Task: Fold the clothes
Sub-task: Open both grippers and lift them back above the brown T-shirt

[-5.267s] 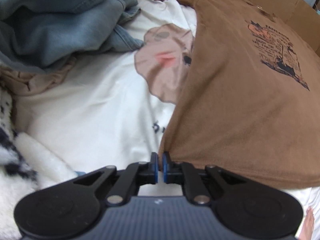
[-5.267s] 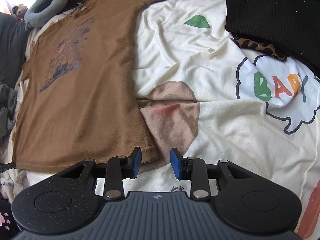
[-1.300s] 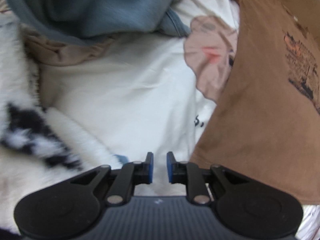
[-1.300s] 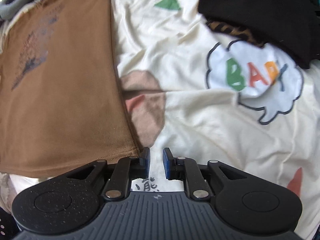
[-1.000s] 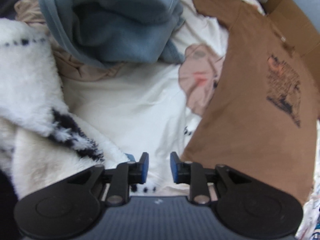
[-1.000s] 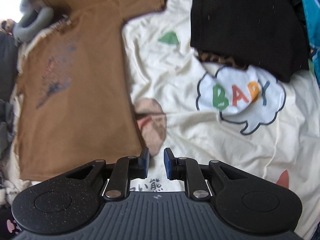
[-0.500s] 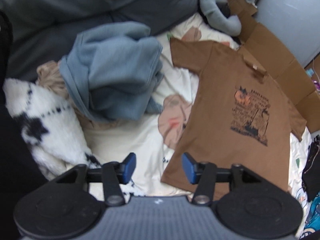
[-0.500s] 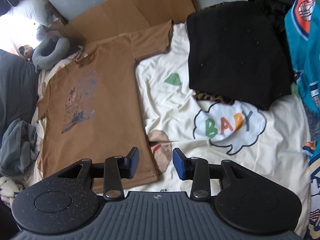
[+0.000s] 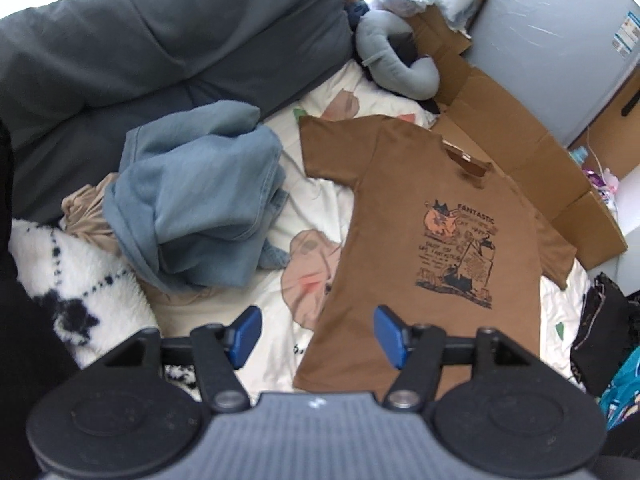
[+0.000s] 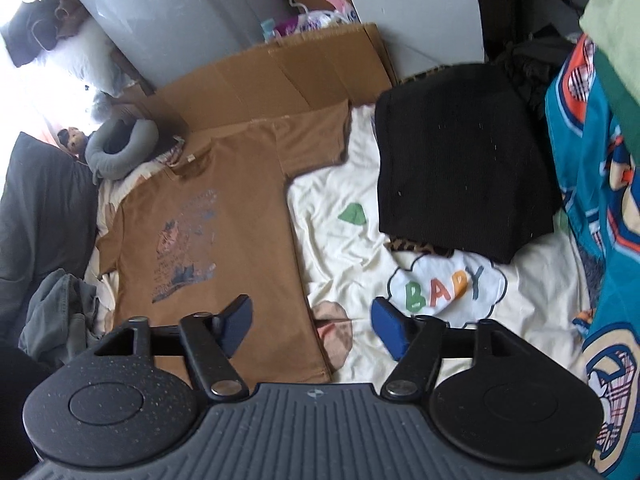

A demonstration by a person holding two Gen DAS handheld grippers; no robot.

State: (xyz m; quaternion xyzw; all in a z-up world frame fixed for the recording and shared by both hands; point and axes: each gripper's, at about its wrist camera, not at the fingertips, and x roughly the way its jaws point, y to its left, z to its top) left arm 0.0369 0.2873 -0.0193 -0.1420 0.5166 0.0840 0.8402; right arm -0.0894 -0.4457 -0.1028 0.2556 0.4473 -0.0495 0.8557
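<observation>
A brown T-shirt (image 9: 424, 248) with a dark printed graphic lies spread flat, front up, on a cream printed sheet (image 9: 248, 320). In the right wrist view the same brown T-shirt (image 10: 224, 240) stretches from the collar at the back to its hem near the camera. My left gripper (image 9: 318, 336) hangs open high above the shirt's lower left corner, holding nothing. High over the shirt's lower right corner, my right gripper (image 10: 312, 330) is open and empty too.
A heap of blue-grey clothes (image 9: 192, 208) and a white fluffy blanket (image 9: 76, 288) lie left of the shirt. A folded black garment (image 10: 460, 160) sits on the right, flattened cardboard (image 10: 272, 76) behind, a grey neck pillow (image 9: 396, 60) at the back, teal fabric (image 10: 600, 240) far right.
Both grippers let go of the shirt's bottom corners, rose well above the bed and opened wide. The shirt stays flat.
</observation>
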